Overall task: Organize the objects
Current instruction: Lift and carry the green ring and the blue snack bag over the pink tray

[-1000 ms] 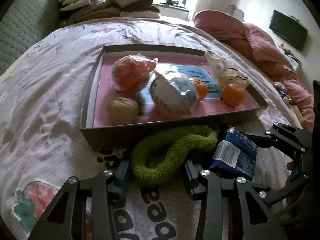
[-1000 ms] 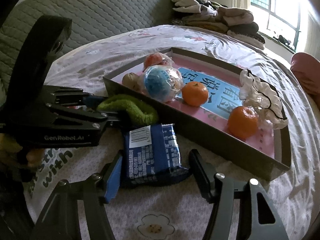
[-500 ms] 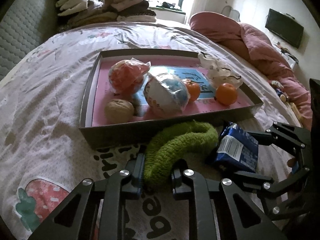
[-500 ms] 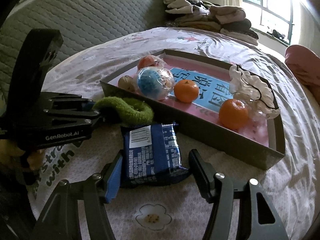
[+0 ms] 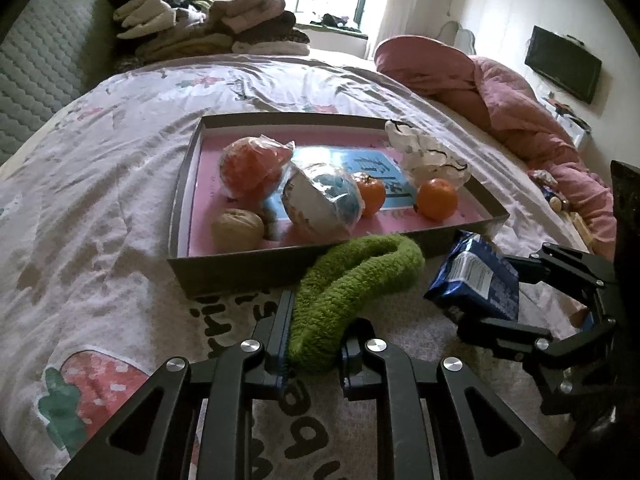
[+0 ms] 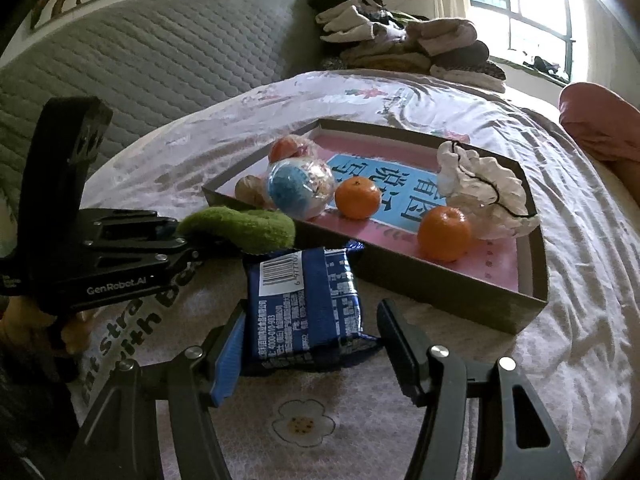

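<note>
My left gripper (image 5: 318, 330) is shut on a fuzzy green scrunchie (image 5: 352, 280) and holds it just above the bedsheet, next to the near wall of a shallow grey tray (image 5: 240, 266) with a pink floor. The scrunchie also shows in the right wrist view (image 6: 244, 226). My right gripper (image 6: 312, 332) holds a blue snack packet (image 6: 304, 304) between its fingers, lifted at the front. The tray (image 6: 440, 292) holds two oranges (image 6: 357, 197), a blue wrapped ball (image 6: 300, 188), an orange wrapped ball (image 5: 252, 168), a walnut (image 5: 237, 226) and a white scrunchie (image 6: 484, 196).
The tray lies on a bed with a printed sheet (image 5: 88, 208). Folded clothes (image 5: 208, 28) are stacked at the far end by a grey padded headboard (image 6: 140, 60). A pink duvet (image 5: 512, 112) is bunched at the right.
My left gripper closed on the green scrunchie and lifted it slightly. The blue packet's front edge rose a little in the right gripper.
</note>
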